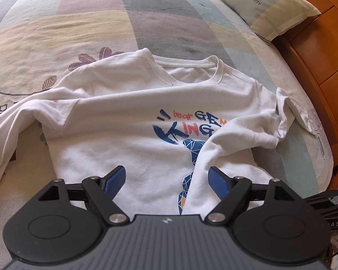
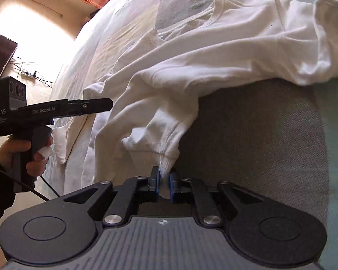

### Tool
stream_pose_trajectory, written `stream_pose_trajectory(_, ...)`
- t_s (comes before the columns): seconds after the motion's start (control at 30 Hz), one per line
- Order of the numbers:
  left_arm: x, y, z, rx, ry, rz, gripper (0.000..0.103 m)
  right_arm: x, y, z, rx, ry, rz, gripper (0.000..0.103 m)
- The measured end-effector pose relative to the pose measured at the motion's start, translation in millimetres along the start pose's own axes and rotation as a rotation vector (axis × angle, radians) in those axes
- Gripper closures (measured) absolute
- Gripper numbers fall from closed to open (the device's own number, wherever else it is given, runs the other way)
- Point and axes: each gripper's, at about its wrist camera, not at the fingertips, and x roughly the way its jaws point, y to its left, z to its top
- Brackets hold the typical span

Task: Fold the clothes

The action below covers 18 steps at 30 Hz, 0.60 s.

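Right wrist view: right gripper [image 2: 164, 177] jaws clamp the sleeve cuff [image 2: 167, 159] of the white T-shirt [image 1: 128, 121] lying face-up on the bed [image 1: 101, 22], sleeve running across its chest, left gripper [image 1: 166, 177] jaws spread above the hem

A folded-over sleeve [image 1: 225, 144] covered the right end of the print [image 1: 187, 126] on the white shirt [image 1: 124, 117], so its lettering broke off partway. In the right wrist view the cuff [image 2: 167, 162] vanished between the pads of the right claw [image 2: 164, 180], and the window area at the upper left was blown out to white. The pillow [image 1: 266, 4] was cut off by the top edge.
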Motion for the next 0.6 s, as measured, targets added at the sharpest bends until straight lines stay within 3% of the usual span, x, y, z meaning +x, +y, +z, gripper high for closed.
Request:
stream_pose_trajectory(0.3,-8,-4,-28,0.033,0.068,0.029,0.023,-54,-8,-51,0.063,0.190,-0.212,0.091)
stream_pose_trajectory(0.6,-18,-1,-53,0.044,0.111,0.053,0.023,-65,-32,-78,0.085,0.356,-0.393,0.092)
